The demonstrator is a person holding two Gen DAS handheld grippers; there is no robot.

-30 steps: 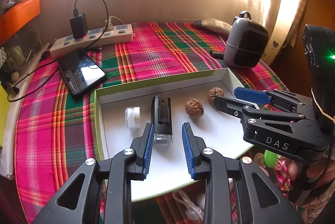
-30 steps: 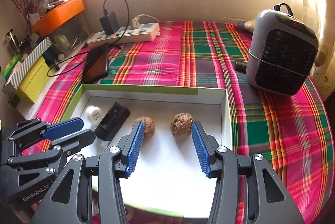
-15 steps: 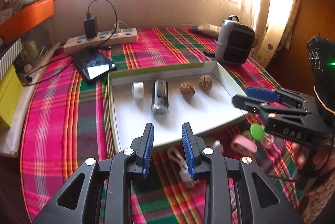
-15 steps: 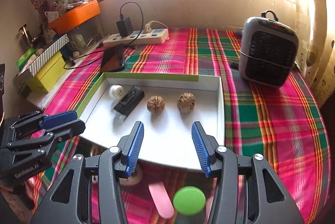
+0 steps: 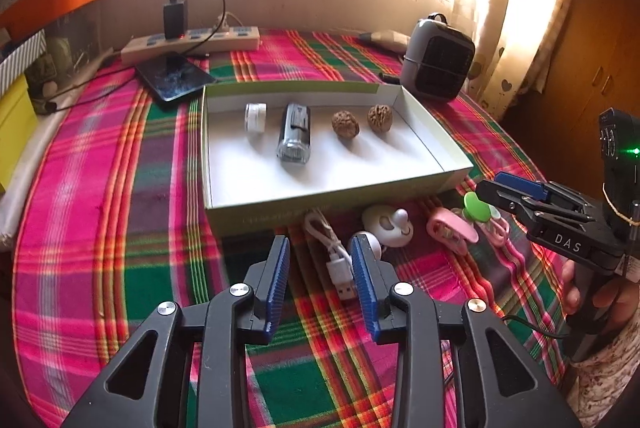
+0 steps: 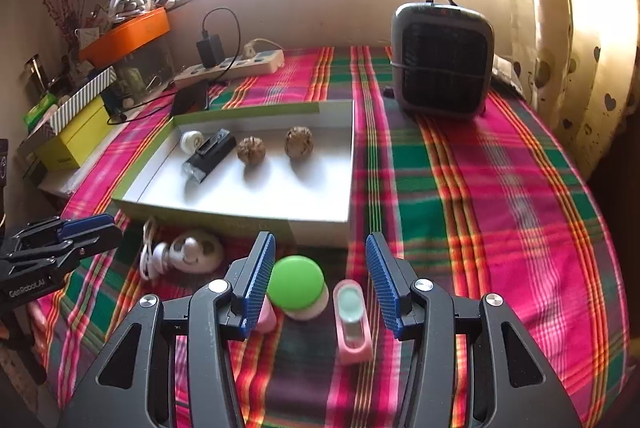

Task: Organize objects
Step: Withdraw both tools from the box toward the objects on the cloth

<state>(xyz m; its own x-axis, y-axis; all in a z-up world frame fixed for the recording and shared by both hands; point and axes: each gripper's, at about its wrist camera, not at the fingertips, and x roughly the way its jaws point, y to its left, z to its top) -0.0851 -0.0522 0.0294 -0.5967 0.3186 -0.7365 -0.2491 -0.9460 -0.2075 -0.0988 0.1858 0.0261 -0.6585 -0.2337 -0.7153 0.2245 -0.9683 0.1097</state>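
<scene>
Box (image 5: 328, 201) on the plaid cloth already holds a small white jar (image 5: 255, 115), a black-and-silver gadget (image 5: 295, 139) and two walnuts (image 5: 345, 123), all in a row toward the far wall. Loose items lie on the cloth just in front of the near wall, none in a grip.

Your left gripper (image 5: 321, 282) has its jaws parted, just widened, nothing pinched; the white USB cable (image 5: 332, 256) lies between and just ahead of the tips. Your right gripper (image 6: 320, 280) stands spread and empty over the green-lidded jar (image 6: 297, 286) and the pink clip (image 6: 352, 322).

Step in hand, as I judge it: reaching for the next pair of items to box.

Next move calls for:
- left: lower onto the cable's plug end, close there; the cord is limp and may trail.
- right: centre on the green lid only, so you don't catch the clip too.
</scene>
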